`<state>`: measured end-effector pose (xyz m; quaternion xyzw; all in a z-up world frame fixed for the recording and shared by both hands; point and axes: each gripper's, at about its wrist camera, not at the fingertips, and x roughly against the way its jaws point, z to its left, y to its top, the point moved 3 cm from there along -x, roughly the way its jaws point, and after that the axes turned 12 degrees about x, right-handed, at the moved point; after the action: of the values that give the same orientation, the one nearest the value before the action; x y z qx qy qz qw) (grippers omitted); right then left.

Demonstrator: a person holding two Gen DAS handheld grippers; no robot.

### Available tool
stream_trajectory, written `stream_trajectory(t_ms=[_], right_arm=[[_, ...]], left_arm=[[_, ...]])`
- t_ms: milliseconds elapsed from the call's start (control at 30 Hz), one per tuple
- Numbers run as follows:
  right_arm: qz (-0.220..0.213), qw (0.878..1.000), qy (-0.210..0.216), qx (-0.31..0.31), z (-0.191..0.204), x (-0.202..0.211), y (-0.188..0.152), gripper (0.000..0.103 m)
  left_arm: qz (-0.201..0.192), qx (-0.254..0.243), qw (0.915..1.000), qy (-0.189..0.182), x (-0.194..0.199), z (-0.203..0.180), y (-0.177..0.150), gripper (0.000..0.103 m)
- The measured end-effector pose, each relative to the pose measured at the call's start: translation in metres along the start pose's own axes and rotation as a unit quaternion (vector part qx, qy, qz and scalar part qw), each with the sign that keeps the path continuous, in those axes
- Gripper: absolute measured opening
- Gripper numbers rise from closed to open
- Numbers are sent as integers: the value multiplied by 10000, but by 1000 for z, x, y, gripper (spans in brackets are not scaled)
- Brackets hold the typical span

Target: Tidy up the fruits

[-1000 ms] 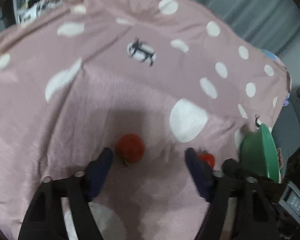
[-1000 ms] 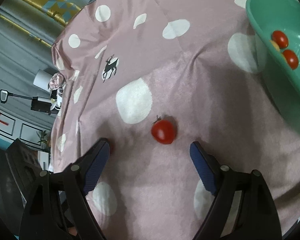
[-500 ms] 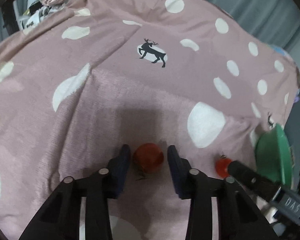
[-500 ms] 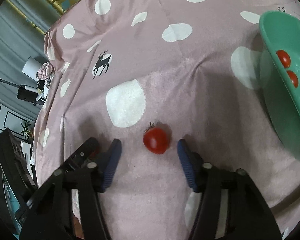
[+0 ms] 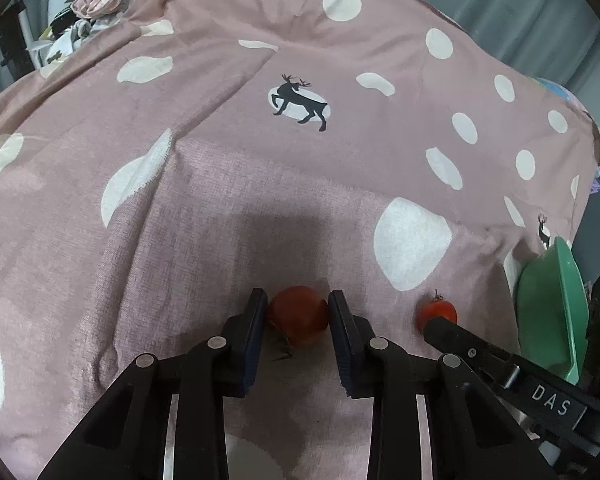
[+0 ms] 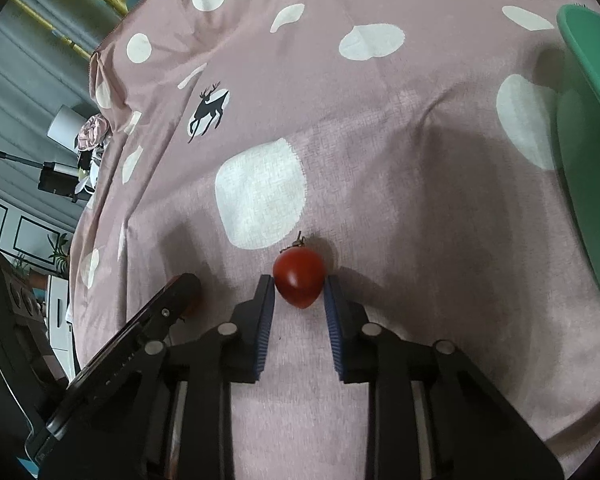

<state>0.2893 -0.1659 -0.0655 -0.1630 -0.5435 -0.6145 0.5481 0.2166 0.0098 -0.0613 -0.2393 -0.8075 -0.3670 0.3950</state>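
- Left gripper (image 5: pixel 298 314): fingers (image 5: pixel 256 320) just closed in and now clamped on the left tomato (image 5: pixel 299 315), one pad on each flank; fruit resting on the pink dotted cloth (image 5: pixel 220 220), its stem end turned toward the camera.
- Right gripper (image 6: pixel 299 296): fingers (image 6: pixel 265 304) likewise just closed, pinching the right tomato (image 6: pixel 299 283) across its lower, tapered half; stem pointing away, toward the large white dot (image 6: pixel 260 194).
- Seen from the left wrist, right tomato lying between the left tomato and the green bowl (image 5: pixel 552 312), with the other tool's black finger tip touching it.
- Bowl on the far side of the right tomato from the left gripper, near the cloth's edge; contents not visible from here.
- Handling, judged: light, smooth-skinned, soft; easily bruised or split under a hard squeeze, liable to squirt out of a grip set on the taper.
- Best hold likely across the widest girth, pads square to the skin, gentle pressure only.
- Soft cloth underneath gives; may let the fruit roll if released.
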Motion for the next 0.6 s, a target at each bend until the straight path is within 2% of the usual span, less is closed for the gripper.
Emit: stream_trajectory(t_ms=[233, 400, 600], right_arm=[[-13, 10000, -24, 6, 1, 0, -1, 25], [-74, 9993, -331, 174, 5, 3, 1, 26], [-108, 9993, -310, 204, 5, 4, 2, 26]], left_arm=[[65, -49, 10000, 10, 2, -1, -4, 32], [40, 6, 10000, 78, 4, 0, -3, 32], [58, -32, 9999, 97, 4, -2, -5, 32]])
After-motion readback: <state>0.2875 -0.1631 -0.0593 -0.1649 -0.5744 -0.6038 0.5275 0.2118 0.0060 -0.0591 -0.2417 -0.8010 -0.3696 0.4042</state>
